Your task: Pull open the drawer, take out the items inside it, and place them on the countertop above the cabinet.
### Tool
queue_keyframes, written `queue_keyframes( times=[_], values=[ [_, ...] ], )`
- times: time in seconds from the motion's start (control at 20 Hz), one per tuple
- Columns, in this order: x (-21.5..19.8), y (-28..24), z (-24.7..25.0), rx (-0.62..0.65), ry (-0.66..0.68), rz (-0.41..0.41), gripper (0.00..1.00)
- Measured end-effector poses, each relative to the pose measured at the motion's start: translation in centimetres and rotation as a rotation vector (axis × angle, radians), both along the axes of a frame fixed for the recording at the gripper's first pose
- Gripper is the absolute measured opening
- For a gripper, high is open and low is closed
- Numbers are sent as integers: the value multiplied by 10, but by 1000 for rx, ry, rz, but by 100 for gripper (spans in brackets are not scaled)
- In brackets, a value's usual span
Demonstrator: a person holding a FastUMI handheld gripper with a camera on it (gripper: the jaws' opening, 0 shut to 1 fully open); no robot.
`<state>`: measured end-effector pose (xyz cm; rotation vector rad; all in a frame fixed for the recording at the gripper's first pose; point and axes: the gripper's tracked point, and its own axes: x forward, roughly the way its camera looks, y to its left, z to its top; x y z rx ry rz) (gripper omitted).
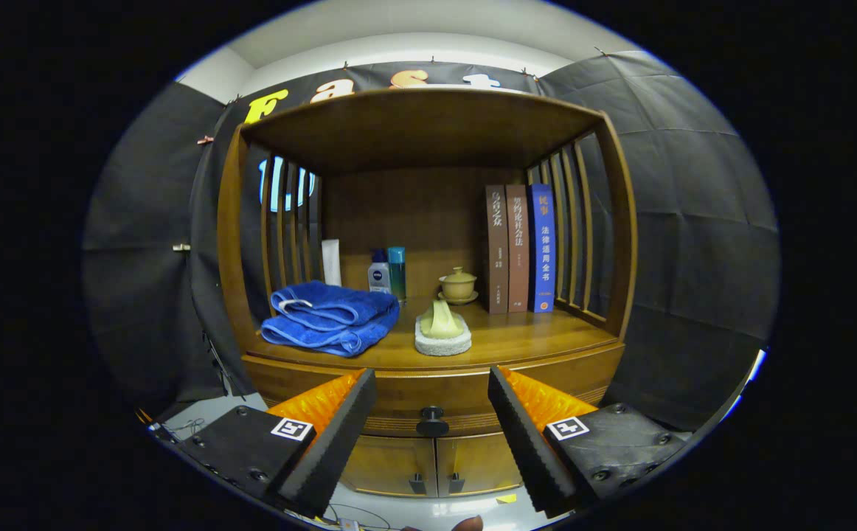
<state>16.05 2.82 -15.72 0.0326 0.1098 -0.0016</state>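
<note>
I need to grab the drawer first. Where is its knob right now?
The knob sits centred on the closed drawer front, below the countertop, between the open claw's fingers, above the two cabinet doors.

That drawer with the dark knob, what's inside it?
Can't tell: the drawer is closed, hiding its contents. Only its front and knob show, between the open hand-held gripper's fingers.

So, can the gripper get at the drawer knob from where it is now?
Probably yes. The gripper is open, and the knob sits in line between its fingers, on the shut drawer front. Nothing stands between them. How far ahead the knob lies cannot be told.
</note>
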Motion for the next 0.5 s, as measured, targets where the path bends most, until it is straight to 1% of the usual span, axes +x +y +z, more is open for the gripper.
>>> queue_keyframes(
  times=[0.3,0.5],
  values=[
    [-60,-17,66,4,-35,-19,99],
    [-96,-17,102,-49,-69,3,99]
  ],
)
